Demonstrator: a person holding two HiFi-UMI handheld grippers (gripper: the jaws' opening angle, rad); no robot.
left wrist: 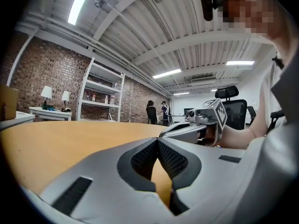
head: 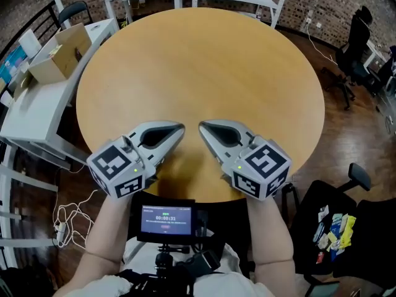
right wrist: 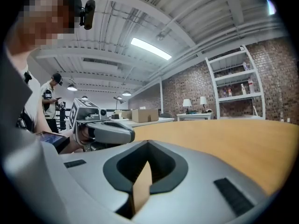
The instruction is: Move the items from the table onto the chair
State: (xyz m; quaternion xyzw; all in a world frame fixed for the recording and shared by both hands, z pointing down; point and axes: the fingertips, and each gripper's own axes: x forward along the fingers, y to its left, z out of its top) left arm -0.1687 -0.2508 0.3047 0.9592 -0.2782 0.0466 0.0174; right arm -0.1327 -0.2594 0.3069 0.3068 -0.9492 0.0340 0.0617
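L claw (head: 180,129) & R claw (head: 202,126) both closed tight, nothing btwn jaws, low over near edge of round table (head: 204,60), tips near each other. The items (head: 333,228) lie on black chair (head: 309,203), lower right.

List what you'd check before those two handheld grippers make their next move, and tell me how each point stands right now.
1. Left gripper empty, jaws together: ok.
2. Right gripper empty, jaws together: ok.
3. The two gripper tips are close but apart, not touching: ok.
4. Nothing left to move on the round table: ok, as no items show on it in the head view.
5. Packets lying on the seat of the black chair: ok.
6. Packets lying steady, with none slipped to the floor behind the chair: cannot tell.
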